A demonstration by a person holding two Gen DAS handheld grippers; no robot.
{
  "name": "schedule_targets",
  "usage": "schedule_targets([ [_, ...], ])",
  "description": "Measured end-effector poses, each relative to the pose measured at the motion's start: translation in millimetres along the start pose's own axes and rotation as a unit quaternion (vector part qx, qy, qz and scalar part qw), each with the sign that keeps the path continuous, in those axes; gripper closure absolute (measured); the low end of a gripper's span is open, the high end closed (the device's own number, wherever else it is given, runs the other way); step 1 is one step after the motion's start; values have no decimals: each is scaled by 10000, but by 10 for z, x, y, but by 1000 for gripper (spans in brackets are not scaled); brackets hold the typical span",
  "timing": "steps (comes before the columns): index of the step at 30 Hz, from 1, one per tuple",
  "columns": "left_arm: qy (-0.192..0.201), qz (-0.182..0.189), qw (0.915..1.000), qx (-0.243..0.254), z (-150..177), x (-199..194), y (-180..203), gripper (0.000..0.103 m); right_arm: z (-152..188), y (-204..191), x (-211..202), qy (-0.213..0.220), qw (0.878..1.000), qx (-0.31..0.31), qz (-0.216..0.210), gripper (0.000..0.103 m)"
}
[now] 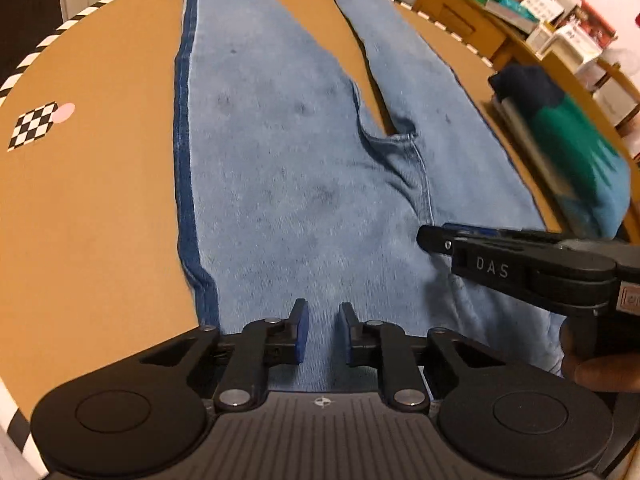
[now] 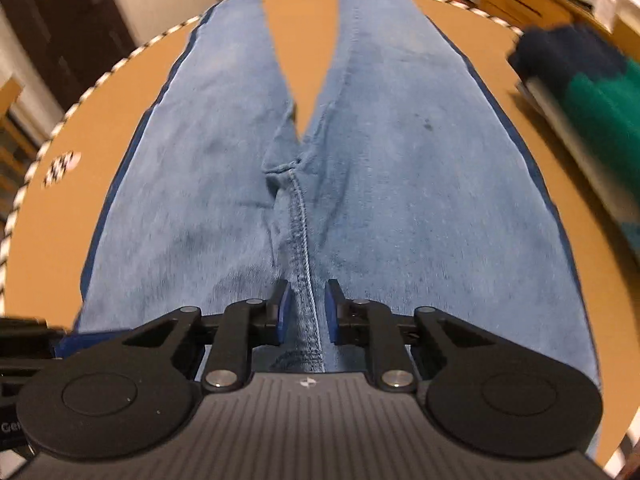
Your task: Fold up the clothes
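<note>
**Jeans spread flat, both grippers poised over the seat**

A pair of light blue jeans [image 1: 280,160] lay flat on the round brown table [image 1: 88,208], waist end nearest the cameras and both legs running away toward 12 o'clock, with a wedge of bare tabletop showing between them. A darker blue stripe ran down the outer edge of the leg at 9 o'clock in the left wrist view.

The left gripper [image 1: 323,334] hung over the seat of the jeans near the waist, its blue-padded fingers a little apart with only denim visible through the gap; nothing was pinched between them. The right gripper [image 2: 305,312] sat above the centre seam [image 2: 304,236], its fingers likewise parted, one on each side of the stitched line. Whether either gripper's pads touched the cloth could not be told.

In the left wrist view the right gripper reached in from 3 o'clock, low over the fabric.

A folded stack of dark navy and green clothes [image 1: 568,148] rested at the table's edge toward 2 o'clock, well apart from the jeans. A small checkerboard marker [image 1: 32,126] lay on the table at 9 o'clock.
</note>
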State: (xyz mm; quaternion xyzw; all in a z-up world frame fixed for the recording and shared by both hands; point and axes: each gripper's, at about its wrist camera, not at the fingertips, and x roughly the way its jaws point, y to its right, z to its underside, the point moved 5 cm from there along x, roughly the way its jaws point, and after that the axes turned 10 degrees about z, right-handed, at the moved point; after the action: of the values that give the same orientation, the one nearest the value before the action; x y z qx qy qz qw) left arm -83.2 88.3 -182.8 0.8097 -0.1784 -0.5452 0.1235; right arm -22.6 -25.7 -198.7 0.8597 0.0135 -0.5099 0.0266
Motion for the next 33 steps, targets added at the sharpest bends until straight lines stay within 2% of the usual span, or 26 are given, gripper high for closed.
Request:
schedule_targets([
  [7, -60, -172, 9998, -110, 97, 43, 79, 84, 40, -1, 40, -71, 9996, -248, -112, 83],
  [20, 42, -152, 9999, -2, 626, -205, 98, 85, 216, 25, -90, -70, 9978, -552, -368, 82],
  [28, -80, -31, 9999, -100, 653, -207, 96, 84, 306, -27, -232, -192, 9981, -520, -259, 82],
  [33, -128, 66, 9999, -33, 545, -164, 78, 83, 248, -84, -258, -132, 9988, -479, -46, 79],
])
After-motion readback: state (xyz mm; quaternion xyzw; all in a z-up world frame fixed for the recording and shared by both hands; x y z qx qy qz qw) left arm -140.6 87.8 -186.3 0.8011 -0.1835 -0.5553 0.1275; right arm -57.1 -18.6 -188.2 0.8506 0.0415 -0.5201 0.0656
